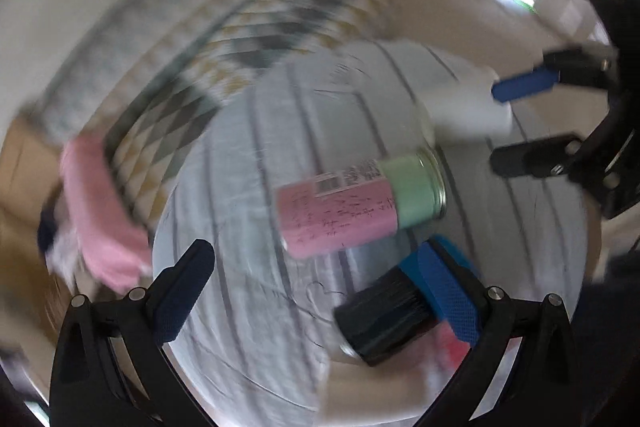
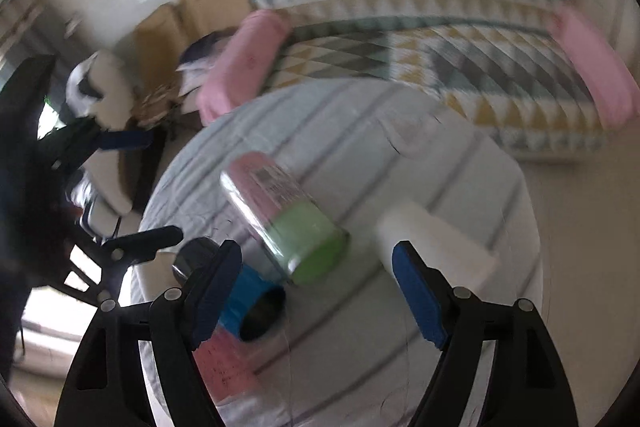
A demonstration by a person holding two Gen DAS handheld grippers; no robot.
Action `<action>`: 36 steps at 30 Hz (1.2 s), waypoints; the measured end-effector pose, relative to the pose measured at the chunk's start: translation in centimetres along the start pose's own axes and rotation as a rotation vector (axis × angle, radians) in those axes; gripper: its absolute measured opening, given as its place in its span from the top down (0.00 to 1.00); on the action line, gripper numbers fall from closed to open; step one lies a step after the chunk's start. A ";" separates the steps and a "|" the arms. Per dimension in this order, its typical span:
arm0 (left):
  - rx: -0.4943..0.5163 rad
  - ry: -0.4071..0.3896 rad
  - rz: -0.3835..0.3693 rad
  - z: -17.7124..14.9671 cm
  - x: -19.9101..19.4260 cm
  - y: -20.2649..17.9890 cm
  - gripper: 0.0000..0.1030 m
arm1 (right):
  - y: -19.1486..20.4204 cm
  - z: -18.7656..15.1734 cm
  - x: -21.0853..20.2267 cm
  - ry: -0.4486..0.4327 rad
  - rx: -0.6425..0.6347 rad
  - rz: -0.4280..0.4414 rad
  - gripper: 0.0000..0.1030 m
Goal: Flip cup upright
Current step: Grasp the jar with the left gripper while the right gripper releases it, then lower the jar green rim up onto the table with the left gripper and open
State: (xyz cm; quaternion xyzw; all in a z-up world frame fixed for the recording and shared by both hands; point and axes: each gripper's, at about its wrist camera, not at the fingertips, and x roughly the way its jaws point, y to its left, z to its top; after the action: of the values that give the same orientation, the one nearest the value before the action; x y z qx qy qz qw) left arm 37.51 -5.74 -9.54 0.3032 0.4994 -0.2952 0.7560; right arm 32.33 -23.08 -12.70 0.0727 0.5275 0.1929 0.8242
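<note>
A pink and green cup (image 1: 360, 205) lies on its side on the round table with a striped grey cloth (image 1: 260, 155). It also shows in the right wrist view (image 2: 286, 217), lying ahead of my right gripper (image 2: 320, 291), which is open and empty. My left gripper (image 1: 320, 279) is open. A second cup, with a blue band and a dark opening (image 1: 390, 313), lies on its side against my left gripper's right finger (image 1: 444, 291). That cup also shows in the right wrist view (image 2: 250, 301). Both views are motion-blurred.
A white box-like object (image 2: 436, 247) sits on the table right of the pink and green cup; it also shows in the left wrist view (image 1: 460, 103). A patterned sofa (image 2: 460, 67) with pink cushions (image 2: 244, 59) stands behind the table. Cardboard boxes (image 2: 200, 7) stand at the far left.
</note>
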 end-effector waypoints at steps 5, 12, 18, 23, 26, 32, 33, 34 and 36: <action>0.354 0.037 -0.087 2.3 2.3 -0.9 0.00 | -0.4 -2.5 0.2 -0.046 0.196 -0.056 0.23; 0.732 0.115 -0.162 3.9 5.9 -5.0 0.02 | -0.5 -5.8 -0.2 -0.118 0.381 -0.146 0.23; 0.925 0.178 -0.162 4.7 8.9 -8.4 0.04 | -1.0 -8.0 -0.6 -0.146 0.486 -0.178 0.23; 0.976 0.195 -0.185 4.0 9.5 -9.9 0.28 | -1.5 -9.1 0.2 -0.142 0.538 -0.184 0.23; 0.964 0.155 -0.191 3.6 8.7 -10.0 0.28 | -1.7 -9.0 0.7 -0.135 0.547 -0.197 0.23; 0.764 0.046 -0.282 4.7 6.0 -7.5 0.28 | -1.7 -8.2 1.5 -0.104 0.537 -0.204 0.23; 0.717 0.026 -0.297 4.7 5.4 -6.9 0.28 | -1.6 -7.9 1.5 -0.106 0.530 -0.203 0.23; 0.668 0.000 -0.307 4.8 4.9 -6.2 0.28 | -1.3 -7.8 1.6 -0.105 0.521 -0.203 0.23; 0.563 -0.050 -0.342 4.8 4.2 -4.8 0.28 | -0.9 -7.2 1.6 -0.104 0.503 -0.204 0.23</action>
State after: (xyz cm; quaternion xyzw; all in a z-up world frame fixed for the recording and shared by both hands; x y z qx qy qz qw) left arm 38.09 -13.05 -12.73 0.4047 0.4233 -0.5516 0.5940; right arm 26.64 -23.92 -17.46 0.2314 0.5203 -0.0322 0.8214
